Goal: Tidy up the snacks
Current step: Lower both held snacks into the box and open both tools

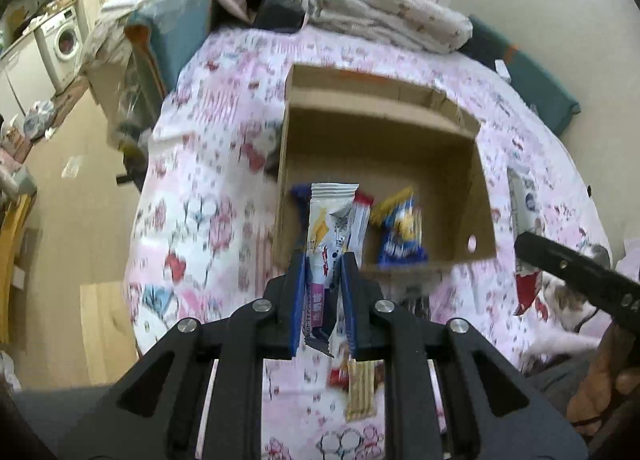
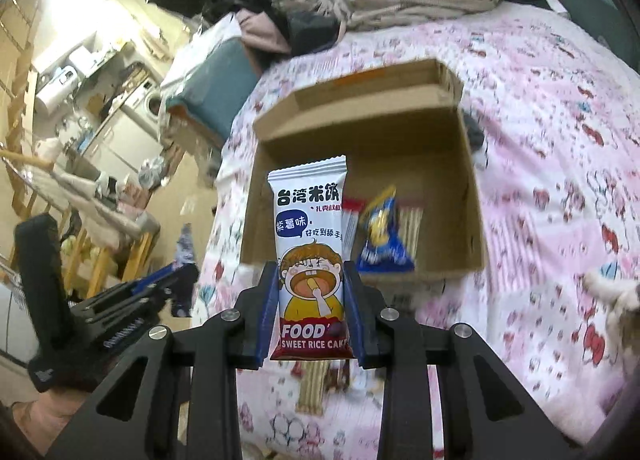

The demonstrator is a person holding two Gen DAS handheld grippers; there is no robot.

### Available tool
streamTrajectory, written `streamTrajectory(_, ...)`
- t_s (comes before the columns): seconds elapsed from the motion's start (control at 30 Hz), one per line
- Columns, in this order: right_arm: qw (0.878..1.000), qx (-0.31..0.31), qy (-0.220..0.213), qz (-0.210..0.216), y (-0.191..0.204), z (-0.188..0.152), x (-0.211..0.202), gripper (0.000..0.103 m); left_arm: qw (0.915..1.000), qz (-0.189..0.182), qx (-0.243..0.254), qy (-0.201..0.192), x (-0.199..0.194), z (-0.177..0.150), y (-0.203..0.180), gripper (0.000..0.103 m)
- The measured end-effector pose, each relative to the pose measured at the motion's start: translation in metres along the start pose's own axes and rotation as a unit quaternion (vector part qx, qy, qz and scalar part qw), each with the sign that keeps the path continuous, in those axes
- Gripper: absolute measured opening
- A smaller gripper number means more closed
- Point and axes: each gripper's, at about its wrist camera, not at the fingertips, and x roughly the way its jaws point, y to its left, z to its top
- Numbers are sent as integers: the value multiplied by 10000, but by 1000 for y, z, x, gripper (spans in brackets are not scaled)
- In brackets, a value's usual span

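Low in the frame of each wrist view, your left gripper is clamped on a white snack pack, and your right gripper pinches the rice cake pack by its lower half. Both packs stand upright past the fingers, so a quick swing could tip or slip them. Both grippers angle downward. Beyond, at centre frame, the cardboard box on the pink bedspread already holds a blue packet.

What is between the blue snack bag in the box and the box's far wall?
Nothing: in the right wrist view, only bare cardboard floor runs from the blue snack bag to the far wall of the cardboard box. The left wrist view shows the same.
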Motion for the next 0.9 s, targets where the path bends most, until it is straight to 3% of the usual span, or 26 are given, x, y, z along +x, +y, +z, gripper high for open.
streamTrajectory(0.3,9996,265,-101,-7,-28,31,26,32,9999,-15,98,-68,26,42,-7,14)
streamTrajectory(0.7,9970,745,154,-109,-73,36,85,32,9990,-68,415,135,96,45,-19,14)
streamTrajectory(0.9,9974,546,318,-345,-76,30,102,32,9986,-63,518,84,120,46,-17,14)
